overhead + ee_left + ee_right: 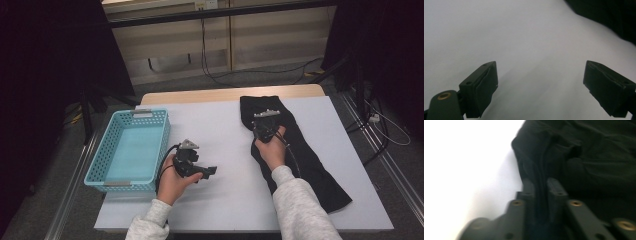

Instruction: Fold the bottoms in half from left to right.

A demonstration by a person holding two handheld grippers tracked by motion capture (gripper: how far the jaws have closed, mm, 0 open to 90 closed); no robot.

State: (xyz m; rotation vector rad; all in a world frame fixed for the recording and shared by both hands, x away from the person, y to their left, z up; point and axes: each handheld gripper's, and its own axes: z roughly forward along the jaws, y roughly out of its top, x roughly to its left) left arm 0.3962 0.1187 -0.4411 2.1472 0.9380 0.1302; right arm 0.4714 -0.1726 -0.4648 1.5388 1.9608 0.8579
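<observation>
Lying along the right side of the table (pixel 220 125), the black garment (pixel 300 155) is pinched by the right gripper (pixel 540 187); the left gripper (pixel 540 82) fingers (pixel 482 87) are held apart.

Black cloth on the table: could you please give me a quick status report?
Right gripper shut on the black cloth near its left edge. Left gripper open over bare white table. Blue basket off left, nothing in the way.

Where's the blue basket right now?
In the high view, the blue basket sits on the table's left edge, just left of the left gripper.
</observation>
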